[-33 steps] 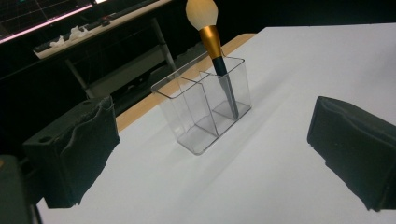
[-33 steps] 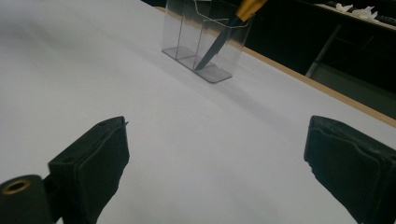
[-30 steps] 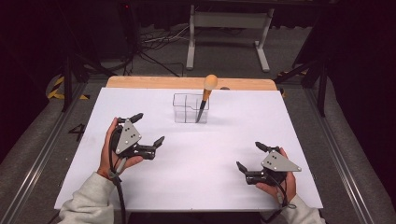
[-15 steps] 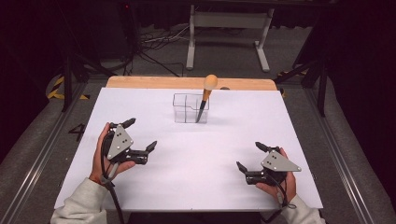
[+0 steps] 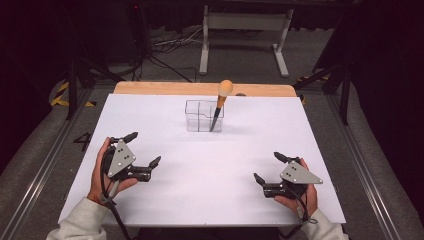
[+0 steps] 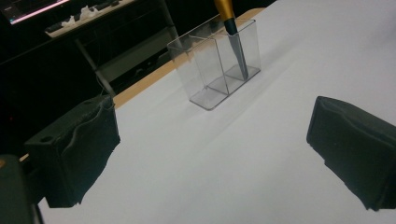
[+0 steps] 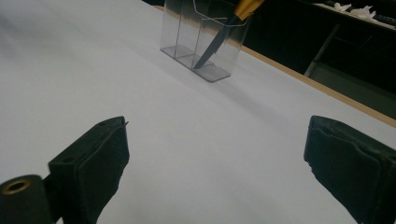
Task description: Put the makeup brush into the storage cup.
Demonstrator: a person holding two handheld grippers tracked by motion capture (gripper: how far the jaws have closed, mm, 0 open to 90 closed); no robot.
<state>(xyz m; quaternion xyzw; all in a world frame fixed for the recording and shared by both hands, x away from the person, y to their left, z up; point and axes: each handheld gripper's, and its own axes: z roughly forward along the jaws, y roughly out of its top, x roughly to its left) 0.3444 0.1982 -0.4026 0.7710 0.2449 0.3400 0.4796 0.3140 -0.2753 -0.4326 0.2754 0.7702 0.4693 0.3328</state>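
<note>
Both tongs released near the surface's front edge, organizer at the far edge

The white surface (image 5: 210, 165) lies bare and open between its front corners and the clear two-compartment organizer (image 5: 204, 116), which stands near the middle of the far edge. A tool with a dark blade and a wooden knob handle (image 5: 220, 102) leans in the organizer's right compartment. The left tongs (image 5: 141, 150) sit near the front left corner and the right tongs (image 5: 267, 169) near the front right corner, both with jaws spread wide, grasping nothing.

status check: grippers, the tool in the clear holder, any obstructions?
Left gripper open, empty, near table edge. Right gripper open, empty. Wooden-handled tool leaning in clear holder, right compartment, untouched. White table between: nothing in the way.
</note>
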